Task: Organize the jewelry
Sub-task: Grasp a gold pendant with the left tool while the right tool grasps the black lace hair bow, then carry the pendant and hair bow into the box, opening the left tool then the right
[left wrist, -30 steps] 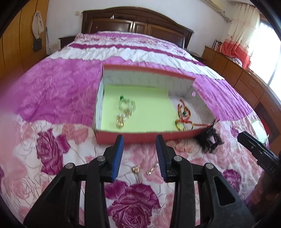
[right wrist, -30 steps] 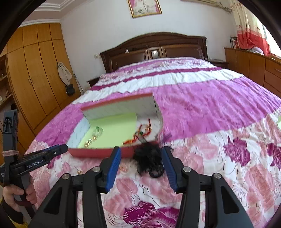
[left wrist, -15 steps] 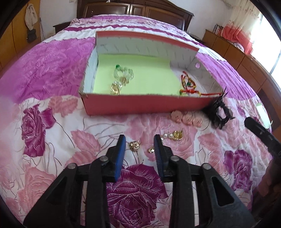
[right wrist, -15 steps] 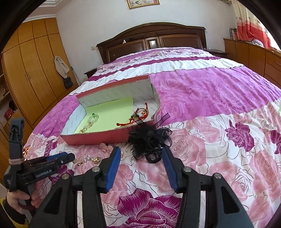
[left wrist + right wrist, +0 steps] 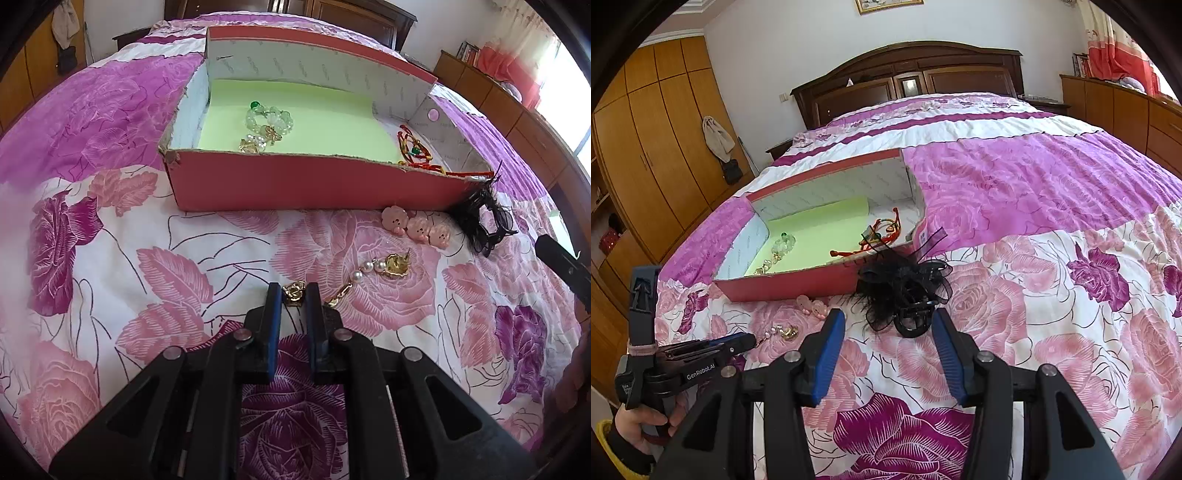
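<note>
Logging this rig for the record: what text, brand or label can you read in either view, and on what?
"GenRobot.AI": on the left hand-held gripper, along its side.
Small white label on that gripper's body: too small to read.
Repeated grey print on the red box lining: too blurred to read.

A floral bedspread, dark headboard and wooden wardrobe show.

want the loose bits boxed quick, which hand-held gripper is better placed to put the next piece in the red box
Left. The left hand-held gripper is shut on the small gold earring; the right hand-held gripper is open, only near the black feathered hair clip.
</note>
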